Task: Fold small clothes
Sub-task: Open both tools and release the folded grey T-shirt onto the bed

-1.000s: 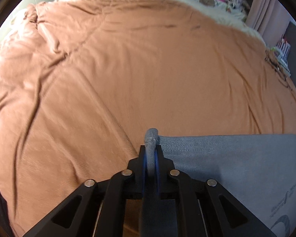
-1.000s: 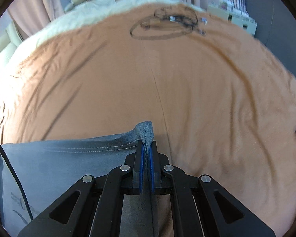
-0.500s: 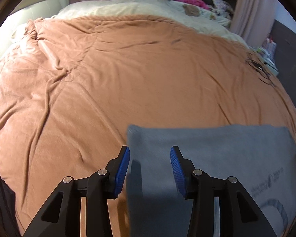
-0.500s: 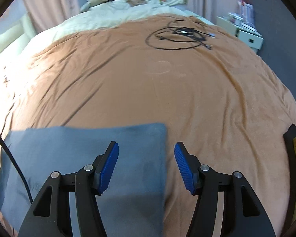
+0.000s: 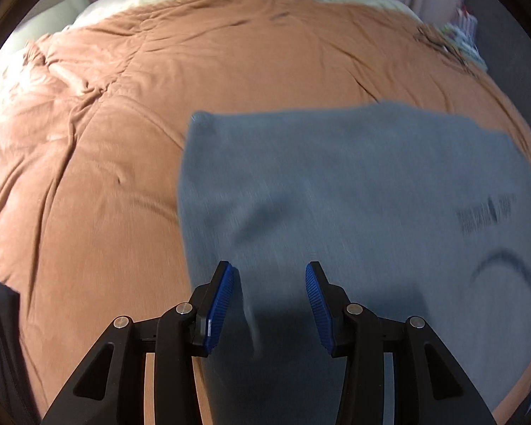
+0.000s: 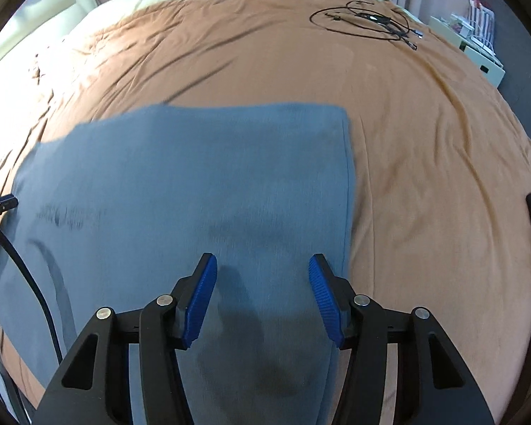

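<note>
The grey garment (image 5: 354,194) lies flat on the orange bedspread (image 5: 106,177), spread wide with a straight far edge, and both tools hang over its near half with nothing in their grip. The left gripper (image 5: 269,301) stands released, blue pads parted above the cloth near the garment's left edge. The right gripper (image 6: 262,294) is also off the cloth near the garment's right edge, its jaws easing inward with only air between them and the fabric lying flat beneath. My read: one fold has just been laid down and let go, and the next fold is not yet begun. The next move calls for choosing fresh hold points, probably at the garment's two sides or near corners, and pinching only the layers meant to travel, or the flat stack will drag out of square. The left view gives the dark printed lettering (image 5: 485,212) and a curved mark on the garment's right portion, plus the rumpled bedspread beyond its left edge. The right view alone shows the black cable coil (image 6: 368,23) far beyond the garment, a white shelf unit (image 6: 478,53) past the bed's edge, and a black cord (image 6: 21,265) crossing the garment's left side.
</note>
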The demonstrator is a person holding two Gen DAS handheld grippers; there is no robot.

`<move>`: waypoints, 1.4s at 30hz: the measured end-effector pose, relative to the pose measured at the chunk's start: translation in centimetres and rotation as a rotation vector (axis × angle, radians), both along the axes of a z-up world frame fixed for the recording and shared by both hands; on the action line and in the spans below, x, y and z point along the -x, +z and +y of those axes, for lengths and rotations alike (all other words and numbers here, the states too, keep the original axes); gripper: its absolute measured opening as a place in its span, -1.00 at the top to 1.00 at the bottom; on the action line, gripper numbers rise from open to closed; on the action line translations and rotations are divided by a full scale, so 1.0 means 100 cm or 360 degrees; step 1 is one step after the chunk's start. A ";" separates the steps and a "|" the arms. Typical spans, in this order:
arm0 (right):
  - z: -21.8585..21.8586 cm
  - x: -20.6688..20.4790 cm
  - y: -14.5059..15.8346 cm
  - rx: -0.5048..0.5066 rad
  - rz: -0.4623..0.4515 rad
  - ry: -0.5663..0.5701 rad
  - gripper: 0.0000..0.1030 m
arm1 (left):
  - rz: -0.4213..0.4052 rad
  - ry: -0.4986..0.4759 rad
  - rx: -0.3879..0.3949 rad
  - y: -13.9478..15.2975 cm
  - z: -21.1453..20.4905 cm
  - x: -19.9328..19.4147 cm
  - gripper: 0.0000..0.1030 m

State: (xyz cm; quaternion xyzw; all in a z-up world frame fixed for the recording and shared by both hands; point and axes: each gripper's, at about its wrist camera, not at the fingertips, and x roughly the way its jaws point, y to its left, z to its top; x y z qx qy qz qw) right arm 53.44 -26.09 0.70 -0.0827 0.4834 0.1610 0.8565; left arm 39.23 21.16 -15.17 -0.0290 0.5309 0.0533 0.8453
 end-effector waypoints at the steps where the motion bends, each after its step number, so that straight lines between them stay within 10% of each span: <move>1: -0.001 0.005 0.001 0.0005 0.0003 0.0000 -0.01 | 0.0002 -0.0012 -0.0010 0.001 -0.004 0.005 0.12; 42: -0.042 0.214 -0.009 -0.0069 -0.0044 -0.0045 -0.01 | -0.0160 0.0184 0.0124 0.012 -0.047 0.191 0.12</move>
